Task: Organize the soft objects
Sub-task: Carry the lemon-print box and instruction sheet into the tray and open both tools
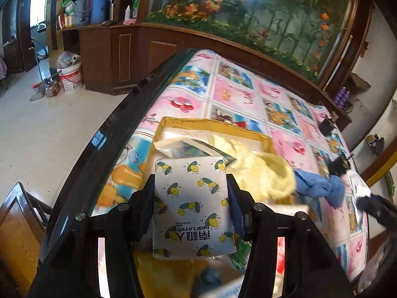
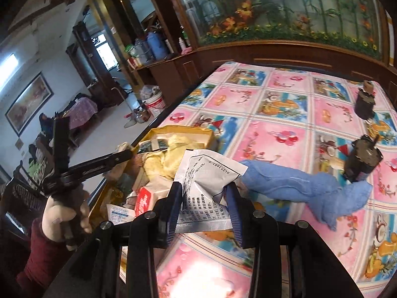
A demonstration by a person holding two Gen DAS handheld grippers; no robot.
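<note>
My left gripper (image 1: 190,186) is shut on a white tissue pack (image 1: 192,206) printed with lemons, held above the near end of a yellow box (image 1: 213,126). Inside the box lie a fluffy yellow cloth (image 1: 263,173) and a flat packet (image 1: 183,146). My right gripper (image 2: 204,195) is shut on a crinkled white and silver pouch (image 2: 208,173) with printed text, just right of the yellow box (image 2: 183,130). A blue towel (image 2: 305,186) lies bunched on the tablecloth beside it; the blue towel (image 1: 320,186) also shows in the left wrist view.
The table (image 2: 285,129) carries a pink and blue cartoon cloth with a dark glass edge (image 1: 99,149). Two dark cylinders (image 2: 363,159) stand at the right. A red and white packet (image 2: 145,200) lies near the box. A wooden cabinet (image 1: 111,57) and a white bucket (image 1: 72,77) stand beyond.
</note>
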